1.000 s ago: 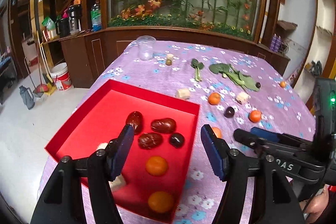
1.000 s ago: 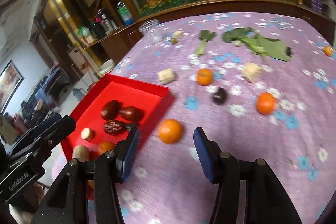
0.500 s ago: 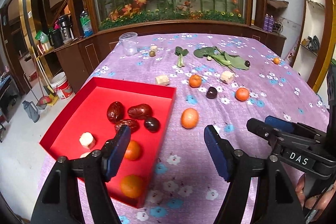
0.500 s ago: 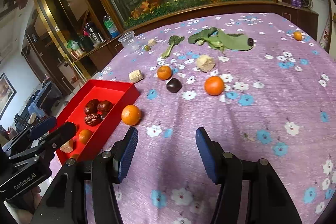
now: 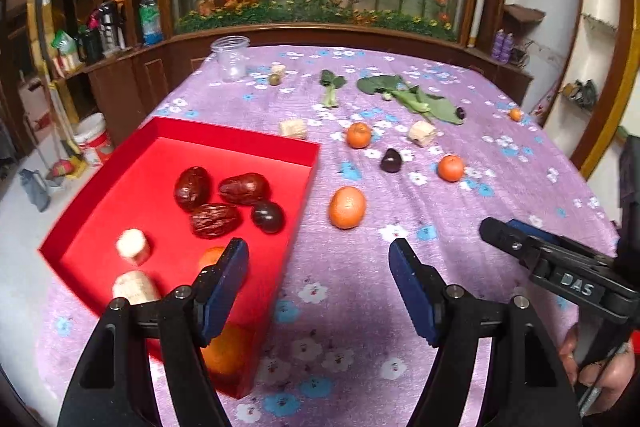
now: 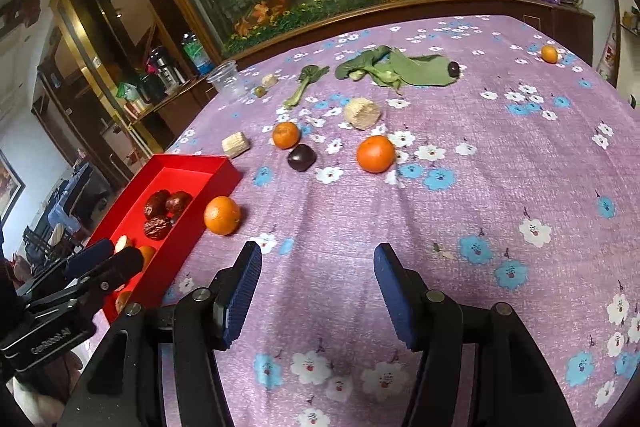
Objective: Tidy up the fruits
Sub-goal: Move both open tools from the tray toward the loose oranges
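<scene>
A red tray (image 5: 240,141) (image 6: 222,169) lies on the left of the purple flowered tablecloth and holds red dates (image 5: 244,188), a dark plum (image 5: 268,216), oranges and pale corn pieces. An orange (image 5: 347,207) (image 6: 222,215) lies just right of the tray. More oranges (image 6: 375,153) (image 6: 285,135) and a dark plum (image 6: 302,157) lie further back. My left gripper (image 5: 318,263) is open and empty over the tray's right edge. My right gripper (image 6: 316,267) is open and empty above bare cloth, short of the nearest orange.
Green leafy vegetables (image 6: 394,69), corn pieces (image 6: 362,113) (image 6: 236,145), a clear plastic jar (image 5: 233,58), a small olive (image 6: 260,91) and a far orange (image 6: 549,53) lie towards the back. Wooden cabinets and a plant display stand behind the table.
Both grippers have drawn back and up from the tray and the orange. The right gripper has swung to the right, so the orange now lies left of its fingers. Both stay open.
</scene>
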Tool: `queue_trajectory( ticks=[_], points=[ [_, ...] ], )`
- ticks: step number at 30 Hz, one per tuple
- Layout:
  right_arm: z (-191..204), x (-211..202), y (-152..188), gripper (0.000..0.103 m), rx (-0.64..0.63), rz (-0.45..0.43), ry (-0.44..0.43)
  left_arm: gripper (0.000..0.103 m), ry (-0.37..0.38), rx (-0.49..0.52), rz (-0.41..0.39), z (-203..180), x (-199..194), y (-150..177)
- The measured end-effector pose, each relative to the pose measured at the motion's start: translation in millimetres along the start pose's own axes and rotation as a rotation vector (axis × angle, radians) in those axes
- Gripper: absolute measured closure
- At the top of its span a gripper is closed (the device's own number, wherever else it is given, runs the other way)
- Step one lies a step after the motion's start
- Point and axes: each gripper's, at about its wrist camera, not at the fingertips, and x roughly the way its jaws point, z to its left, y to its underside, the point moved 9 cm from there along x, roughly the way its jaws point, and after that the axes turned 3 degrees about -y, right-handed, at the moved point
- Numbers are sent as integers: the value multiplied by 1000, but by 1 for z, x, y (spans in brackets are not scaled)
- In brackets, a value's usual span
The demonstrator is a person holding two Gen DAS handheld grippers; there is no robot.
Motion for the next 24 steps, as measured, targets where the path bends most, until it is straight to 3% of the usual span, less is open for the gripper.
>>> queue_trajectory(
  ticks=[8,13,18,21,24],
  points=[
    [-4,6,-2,39,9,19,-14,31,151,47,44,-37,29,-12],
    [-9,3,-4,39,25,21,-27,31,117,68,99,-41,68,-23],
    [-16,4,-6,38,50,27,-39,32,150,51,176,-44,95,-22],
    [-18,5,-6,38,54,46,-44,32,122,71,175,-43,102,-20],
    [-19,5,-12,38,24,59,-26,39,121,57,172,-39,104,-22]
  ],
)
